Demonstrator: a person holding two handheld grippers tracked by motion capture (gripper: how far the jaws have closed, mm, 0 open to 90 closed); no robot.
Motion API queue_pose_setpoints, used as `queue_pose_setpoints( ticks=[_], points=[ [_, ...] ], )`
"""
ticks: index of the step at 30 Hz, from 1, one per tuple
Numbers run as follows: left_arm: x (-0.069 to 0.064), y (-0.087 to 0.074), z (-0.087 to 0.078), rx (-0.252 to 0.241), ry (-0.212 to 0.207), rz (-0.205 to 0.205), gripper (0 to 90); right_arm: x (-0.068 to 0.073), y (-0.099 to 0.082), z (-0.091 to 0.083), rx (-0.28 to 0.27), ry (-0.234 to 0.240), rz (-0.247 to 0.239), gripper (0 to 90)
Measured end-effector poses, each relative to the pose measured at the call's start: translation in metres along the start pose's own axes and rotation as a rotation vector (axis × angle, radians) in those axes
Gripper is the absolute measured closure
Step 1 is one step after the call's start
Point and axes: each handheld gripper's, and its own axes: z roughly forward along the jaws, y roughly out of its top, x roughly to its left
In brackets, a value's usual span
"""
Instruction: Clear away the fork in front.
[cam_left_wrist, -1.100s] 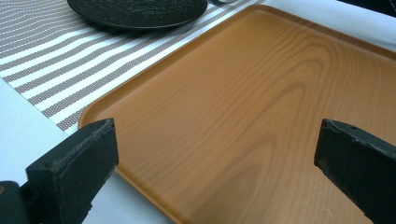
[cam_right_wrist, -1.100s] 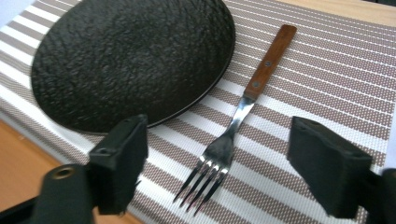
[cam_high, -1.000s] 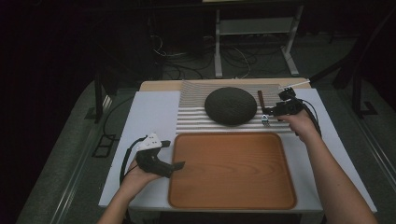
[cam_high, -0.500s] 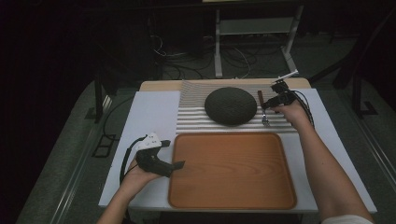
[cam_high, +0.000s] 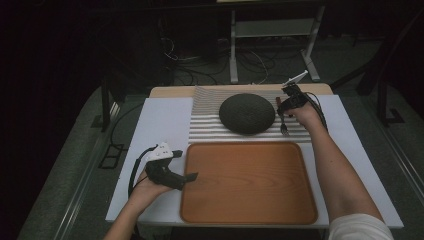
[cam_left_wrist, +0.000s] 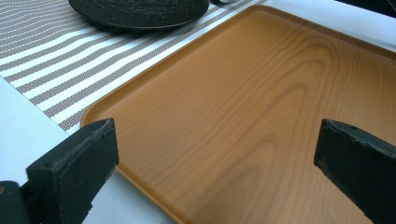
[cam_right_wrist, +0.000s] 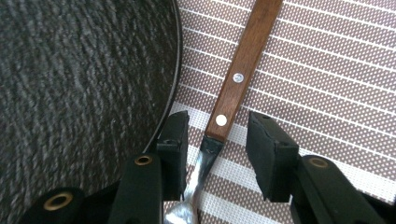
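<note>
A fork (cam_high: 284, 120) with a wooden handle (cam_right_wrist: 238, 74) lies on the striped placemat (cam_high: 205, 125), just right of a dark round plate (cam_high: 246, 113). My right gripper (cam_high: 283, 108) points down over it. Its jaws have just been closing and now straddle the fork's neck (cam_right_wrist: 205, 154); a gap shows on both sides, so the right gripper (cam_right_wrist: 219, 123) is open. My left gripper (cam_high: 192, 176) rests at the left edge of the wooden tray (cam_high: 247, 182). That left gripper (cam_left_wrist: 217, 140) is open with nothing between its jaws, over the tray (cam_left_wrist: 243, 102).
The placemat and tray lie on a white board (cam_high: 160, 125) that covers the table. The dark plate's rim (cam_right_wrist: 175, 70) runs close beside the left jaw. Behind the table, cables and a metal stand (cam_high: 270, 30) stand on the dark floor.
My right hand has moved left and away, down onto the fork beside the plate, and its jaws have narrowed around the fork's neck. The left hand has stayed put.
</note>
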Motion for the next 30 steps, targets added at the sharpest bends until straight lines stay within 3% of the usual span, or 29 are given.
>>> queue_pose_setpoints(
  ticks=[8,19,30],
  points=[
    [-0.001,0.000,0.001,-0.002,0.000,0.002,0.0,0.000,0.004,0.011,0.036,-0.009,0.023,62.0],
    [-0.001,0.001,0.002,0.005,-0.005,0.010,0.0,0.007,0.009,0.015,0.086,-0.065,-0.012,67.9],
    [-0.002,0.000,0.003,0.008,-0.005,0.014,0.0,0.008,0.008,0.014,0.094,-0.078,-0.027,76.2]
  ],
)
